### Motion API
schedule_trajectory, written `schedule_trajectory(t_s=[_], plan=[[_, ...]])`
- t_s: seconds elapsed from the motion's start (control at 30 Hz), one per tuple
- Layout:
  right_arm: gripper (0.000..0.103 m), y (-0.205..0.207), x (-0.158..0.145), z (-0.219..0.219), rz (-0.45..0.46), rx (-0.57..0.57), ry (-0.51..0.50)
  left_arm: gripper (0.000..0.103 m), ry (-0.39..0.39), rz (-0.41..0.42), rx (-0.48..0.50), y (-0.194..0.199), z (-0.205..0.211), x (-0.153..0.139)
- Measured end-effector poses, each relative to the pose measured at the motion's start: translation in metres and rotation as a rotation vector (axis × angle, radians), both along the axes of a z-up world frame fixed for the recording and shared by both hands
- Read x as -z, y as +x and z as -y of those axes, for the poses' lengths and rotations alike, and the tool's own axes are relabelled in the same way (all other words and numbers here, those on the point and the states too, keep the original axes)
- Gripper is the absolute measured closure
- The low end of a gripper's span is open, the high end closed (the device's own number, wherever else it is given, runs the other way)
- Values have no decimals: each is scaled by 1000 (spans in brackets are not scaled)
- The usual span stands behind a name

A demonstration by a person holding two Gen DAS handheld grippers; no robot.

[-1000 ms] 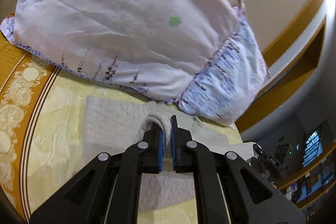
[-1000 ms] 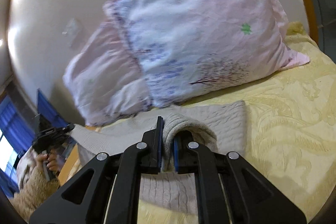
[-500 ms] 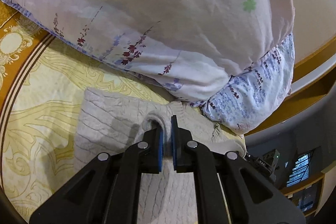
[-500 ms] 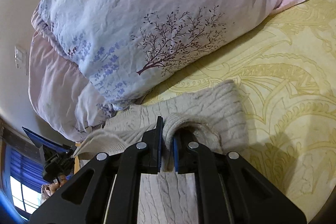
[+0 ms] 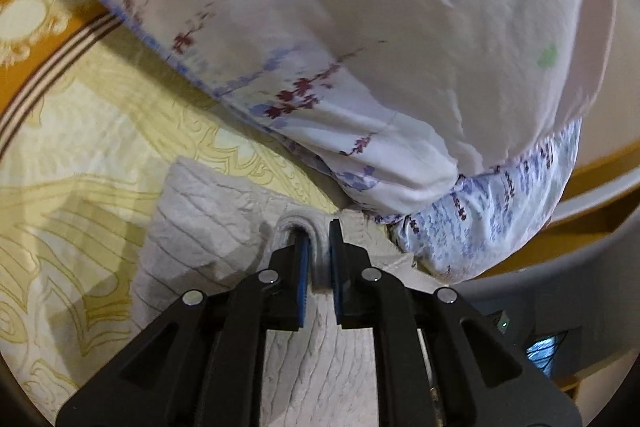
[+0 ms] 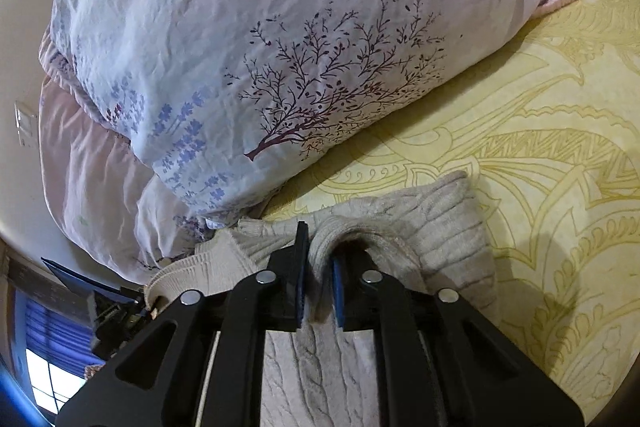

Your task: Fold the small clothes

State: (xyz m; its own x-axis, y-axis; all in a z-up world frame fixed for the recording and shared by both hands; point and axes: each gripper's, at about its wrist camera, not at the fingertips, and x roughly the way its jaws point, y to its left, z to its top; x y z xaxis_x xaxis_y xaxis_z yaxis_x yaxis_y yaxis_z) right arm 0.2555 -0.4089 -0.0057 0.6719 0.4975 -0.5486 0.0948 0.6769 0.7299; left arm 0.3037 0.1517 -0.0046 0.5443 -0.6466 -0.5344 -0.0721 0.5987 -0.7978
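A: Quick one. Left tool?

B: Jaws narrow, clamped on a doubled-over pinch of the beige knit garment. The fabric loops over between the blue pads.

A: Right tool?

B: Same. Narrow, gripping a rolled hump of the knit, which bulges up and over one finger. Both are holding cloth, not empty.

A: Where's the garment?

B: On the bed, lying on the yellow patterned bedspread, just in front of the floral pillow. In the right view its far edge sits close to the pillow's lower seam, touching or nearly; can't tell which. The part beyond the tools lies flat, the part under them trails back toward the cameras.

A: Step?

B: Looks like mid-fold. Both tools have an edge pinched and carried over the body of the garment toward the pillow side. I'd judge the fold is nearly laid, not released yet.

A: Next move?

B: Probably lower both pinches together onto the flat layer, keeping them level so the edge lands square, then open both. Left view is motion-blurred, so alignment is hard to check there.

A: Risk?

B: The pillow crowds the landing zone. Knit is thick and springy, so it may bunch where it's pinched.
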Motion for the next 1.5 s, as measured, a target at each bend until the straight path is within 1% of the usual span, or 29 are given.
schedule_trajectory(t_s=[0.03,0.07,0.1,0.13,0.17,0.2,0.23,0.3,0.33,0.37,0.4,0.47,0.5,0.6,0.63,0.73,0.77,0.8,0.87,0.93,0.97,1.1,1.17,1.2,1.27,1.37,1.4,1.47,1.5], plan=[[79,0,0,2,3,-1,13,83,-5,-1,-2,0,0,1],[68,-1,-1,2,11,-3,29,77,-12,1,-3,0,0,1],[56,-2,-3,3,23,2,39,59,-13,8,-13,-1,0,-1],[51,-5,-5,6,33,12,37,47,-17,23,-22,-2,-1,-4],[37,-9,-10,8,53,31,20,41,-20,42,-29,-4,-3,-10],[28,-13,-13,10,73,43,7,29,-10,49,-36,-5,-4,-14],[28,-19,-18,12,98,50,-13,26,-6,59,-44,-7,-7,-19],[28,-27,-22,14,118,41,-48,26,-7,75,-38,-12,-11,-26],[29,-32,-24,15,122,34,-78,26,7,79,-32,-16,-14,-29],[29,-40,-25,15,119,28,-137,26,43,83,-18,-21,-16,-34],[32,-46,-25,14,118,22,-182,27,68,87,-6,-25,-16,-36],[37,-60,-22,14,105,1,-264,31,138,104,30,-35,-17,-40],[41,-66,-19,14,95,-6,-285,34,183,115,53,-42,-15,-42],[50,-78,-9,13,66,-25,-321,38,305,147,106,-60,-7,-46],[52,-81,-7,11,63,-29,-331,40,341,155,122,-66,-4,-47],[55,-92,-1,7,57,-47,-384,42,443,178,159,-81,7,-45],[59,-95,0,4,57,-52,-400,42,471,184,166,-86,9,-45],[64,-97,1,2,57,-56,-419,43,506,190,175,-90,14,-44],[70,-100,3,-1,52,-65,-444,48,544,192,188,-93,19,-41],[72,-103,4,-2,51,-68,-458,57,588,181,201,-94,26,-36],[72,-104,5,-2,51,-71,-462,59,600,172,209,-94,29,-32],[86,-108,5,-4,58,-80,-484,69,600,143,221,-92,34,-21],[90,-113,2,-3,70,-74,-484,82,610,133,224,-92,35,-17],[93,-115,-1,-2,78,-69,-481,96,611,122,227,-92,35,-15],[95,-119,-4,-1,91,-67,-470,96,586,113,230,-93,32,-12],[95,-127,-8,-1,96,-61,-472,97,560,129,233,-100,26,-16],[95,-128,-8,-1,91,-60,-478,97,558,139,238,-104,23,-17],[95,-126,-1,-3,60,-59,-516,97,580,150,237,-108,20,-18],[95,-122,3,-4,42,-60,-526,97,579,141,234,-107,17,-16]])
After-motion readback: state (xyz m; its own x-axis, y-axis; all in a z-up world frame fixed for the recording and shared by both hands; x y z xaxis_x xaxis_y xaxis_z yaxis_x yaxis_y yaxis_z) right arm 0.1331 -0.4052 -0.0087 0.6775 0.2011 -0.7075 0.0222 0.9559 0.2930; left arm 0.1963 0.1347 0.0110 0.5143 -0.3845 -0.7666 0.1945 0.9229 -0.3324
